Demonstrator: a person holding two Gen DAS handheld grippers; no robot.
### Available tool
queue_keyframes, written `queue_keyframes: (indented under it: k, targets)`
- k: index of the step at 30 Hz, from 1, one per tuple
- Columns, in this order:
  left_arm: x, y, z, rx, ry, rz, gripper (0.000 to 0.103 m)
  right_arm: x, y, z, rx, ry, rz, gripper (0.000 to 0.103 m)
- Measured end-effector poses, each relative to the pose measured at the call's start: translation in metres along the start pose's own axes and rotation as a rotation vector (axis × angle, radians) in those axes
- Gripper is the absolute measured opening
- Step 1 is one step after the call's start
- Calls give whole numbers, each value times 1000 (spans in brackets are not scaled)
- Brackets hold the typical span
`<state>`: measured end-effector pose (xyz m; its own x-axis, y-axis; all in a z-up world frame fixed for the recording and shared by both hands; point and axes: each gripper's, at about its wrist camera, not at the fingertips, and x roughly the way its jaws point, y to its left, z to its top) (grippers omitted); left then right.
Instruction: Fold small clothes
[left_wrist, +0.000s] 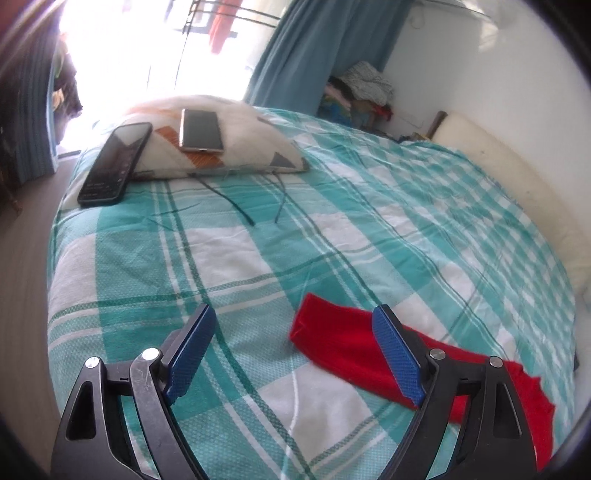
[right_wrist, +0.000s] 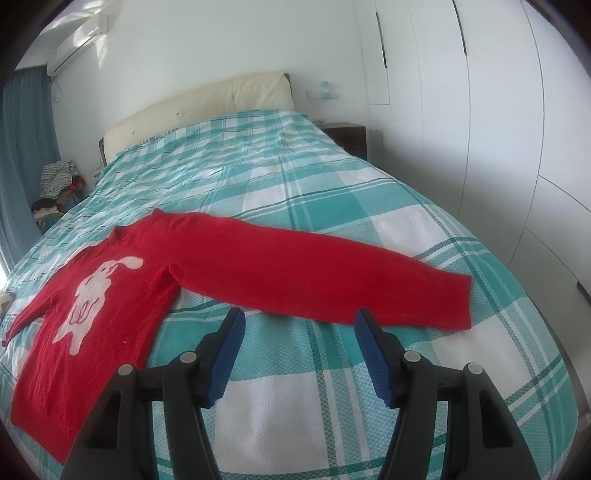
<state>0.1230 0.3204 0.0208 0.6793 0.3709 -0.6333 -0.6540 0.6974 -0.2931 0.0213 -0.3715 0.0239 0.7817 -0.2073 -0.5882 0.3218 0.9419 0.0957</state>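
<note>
Small red knit sweater with white rabbit motif (right_wrist: 110, 280) flat on teal-and-white checked bed (right_wrist: 332, 206). Right sleeve's long axis crosses just ahead of right gripper (right_wrist: 299, 325), released, empty, nearer. Left gripper (left_wrist: 293, 325) wide, empty; left sleeve beside its right finger.

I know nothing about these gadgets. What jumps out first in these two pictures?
A bright red sweater with a white rabbit figure lies flat on the teal plaid bedspread, one sleeve stretched out to the side. Two phones rest on and against a pillow at the far end. Both blue-padded grippers, left and right, hang open above the bed.
</note>
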Motion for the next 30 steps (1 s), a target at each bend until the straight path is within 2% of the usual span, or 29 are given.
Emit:
queue_keyframes:
  k: [7, 12, 14, 17, 30]
  targets:
    - [-25, -51, -30, 219, 53, -211, 92, 2, 1, -2, -10, 3, -12, 62]
    - [-34, -71, -51, 292, 106, -298, 95, 4, 2, -2, -18, 4, -20, 62]
    - [-34, -78, -56, 330, 118, -305, 95, 5, 2, -2, -18, 4, -24, 62]
    - [-39, -84, -60, 367, 94, -299, 95, 5, 1, -2, -16, 3, -29, 62]
    - [-43, -81, -62, 388, 82, -287, 95, 3, 0, -1, -17, -3, -24, 62]
